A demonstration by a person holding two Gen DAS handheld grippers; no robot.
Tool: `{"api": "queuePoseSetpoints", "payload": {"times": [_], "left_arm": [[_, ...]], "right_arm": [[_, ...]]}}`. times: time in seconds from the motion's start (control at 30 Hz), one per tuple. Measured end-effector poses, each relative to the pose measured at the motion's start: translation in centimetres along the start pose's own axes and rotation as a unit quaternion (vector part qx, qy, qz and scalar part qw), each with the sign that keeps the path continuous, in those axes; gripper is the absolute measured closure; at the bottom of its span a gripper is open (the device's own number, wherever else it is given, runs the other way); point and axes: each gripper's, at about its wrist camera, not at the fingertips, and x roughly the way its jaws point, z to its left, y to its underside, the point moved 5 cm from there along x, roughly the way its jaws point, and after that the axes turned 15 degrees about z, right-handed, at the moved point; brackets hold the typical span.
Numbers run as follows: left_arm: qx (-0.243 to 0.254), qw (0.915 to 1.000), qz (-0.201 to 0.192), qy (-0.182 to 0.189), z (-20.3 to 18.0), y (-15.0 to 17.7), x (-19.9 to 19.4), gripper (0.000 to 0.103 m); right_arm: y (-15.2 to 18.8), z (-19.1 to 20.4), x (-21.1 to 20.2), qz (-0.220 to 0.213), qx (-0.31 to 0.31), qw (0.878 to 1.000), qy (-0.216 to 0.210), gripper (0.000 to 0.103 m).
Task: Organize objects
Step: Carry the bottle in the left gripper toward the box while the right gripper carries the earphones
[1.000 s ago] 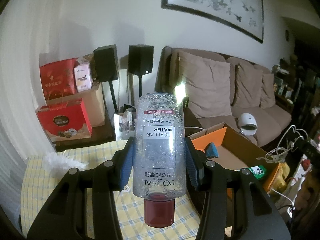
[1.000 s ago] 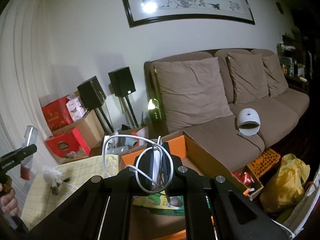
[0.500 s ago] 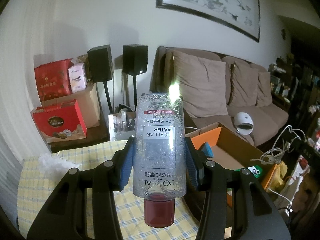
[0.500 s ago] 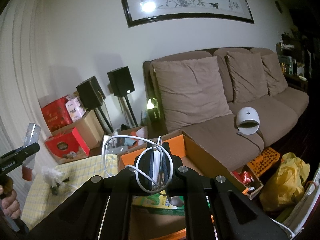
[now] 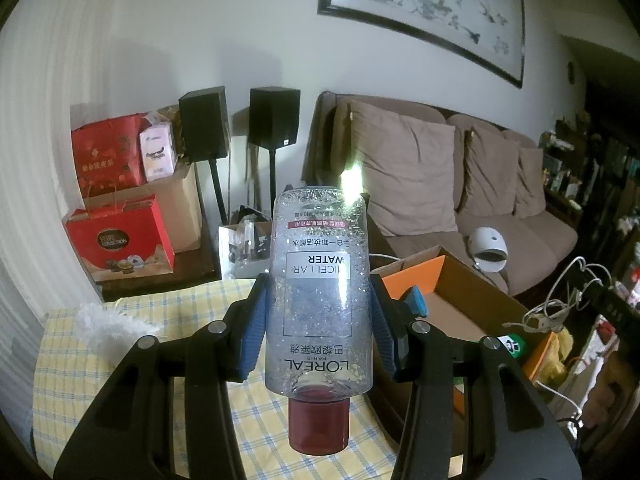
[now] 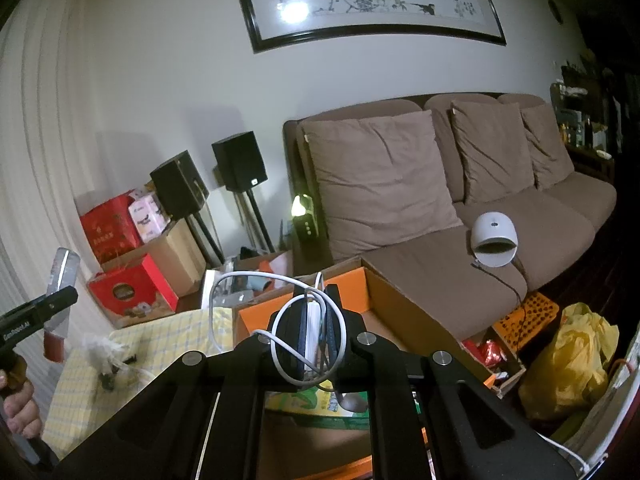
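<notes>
The left hand-held gripper [image 5: 318, 330] is clamped on a clear bottle [image 5: 319, 292] at its middle, red cap toward the camera and base pointing away, a grip that probably keeps it steady while it is carried above the checked surface [image 5: 120, 364]. The right hand-held gripper [image 6: 313, 330] is pinched nearly shut on a white charger and its looped cable [image 6: 280, 344], the loops hanging free round the fingers. Just beyond both sits an open orange box [image 6: 360, 280], likely where these things belong, since both grippers are aimed toward it. A white fluffy duster [image 5: 104, 320] lies on the surface to the left. Farther back stand the sofa [image 6: 440, 200] and two speakers [image 5: 240, 124].
</notes>
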Motion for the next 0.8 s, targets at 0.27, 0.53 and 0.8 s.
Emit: {"api": "queuePoseSetpoints", "payload": {"times": [0.27,0.53,0.8], "left_arm": [[0.003,1.0,0.002,0.008,-0.9,0.0,0.5,0.059],[0.006,0.9999,0.01,0.013,-1.7,0.2,1.1,0.059],[0.003,0.9998,0.011,0.018,-2.0,0.3,1.1,0.059]], "right_arm": [[0.0,0.0,0.1,0.003,0.0,1.0,0.002,0.095],[0.0,-0.3,0.3,0.008,0.001,1.0,0.004,0.094],[-0.1,-0.3,0.7,0.017,0.001,1.0,0.006,0.094]]}}
